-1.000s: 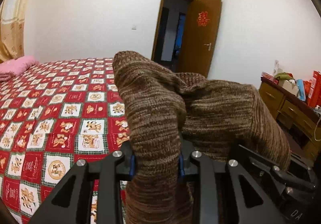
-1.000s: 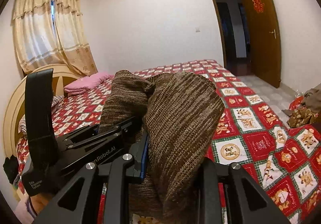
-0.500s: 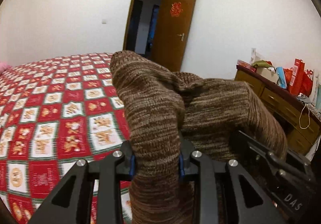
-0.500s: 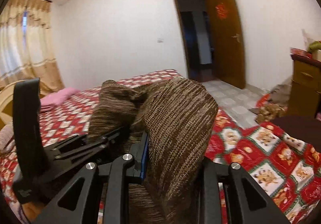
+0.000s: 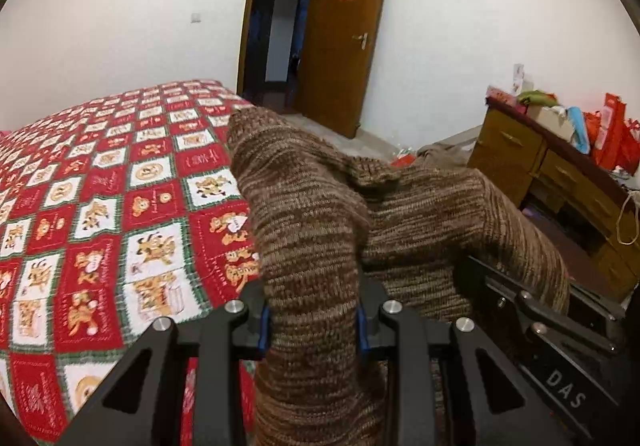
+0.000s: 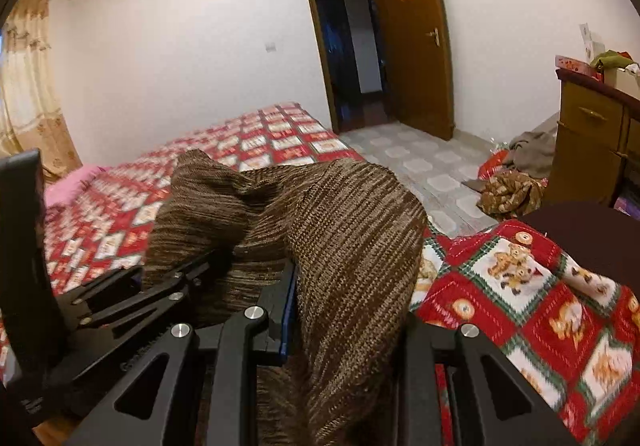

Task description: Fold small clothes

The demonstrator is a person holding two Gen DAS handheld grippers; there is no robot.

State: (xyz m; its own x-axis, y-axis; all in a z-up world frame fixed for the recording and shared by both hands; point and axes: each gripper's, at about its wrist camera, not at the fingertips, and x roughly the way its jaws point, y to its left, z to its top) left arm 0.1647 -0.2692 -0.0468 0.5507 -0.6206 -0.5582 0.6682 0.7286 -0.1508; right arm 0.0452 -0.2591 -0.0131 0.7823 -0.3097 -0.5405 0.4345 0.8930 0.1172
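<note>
Bed (image 5: 120, 206) under red patchwork quilt (image 6: 520, 286), pink pillow (image 6: 66, 188) atop

Bed (image 5: 100, 206) surface ahead and left: bare quilt, open for passage. Brown knit garment (image 5: 312, 246) bunched over both grippers, blocking centre. Right side: wooden dresser (image 5: 560, 174) with clutter on top. Floor (image 6: 432, 166) before open door (image 6: 416, 38): clothes heap (image 6: 512, 190) near dresser

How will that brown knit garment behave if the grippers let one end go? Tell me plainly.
The brown knit garment looks floppy: it bulges and droops over both the left gripper and right gripper, so a released end would probably sag. Its coarse ribbed weave suggests it will not slip easily. It seems thick, so folds may spring open.
</note>
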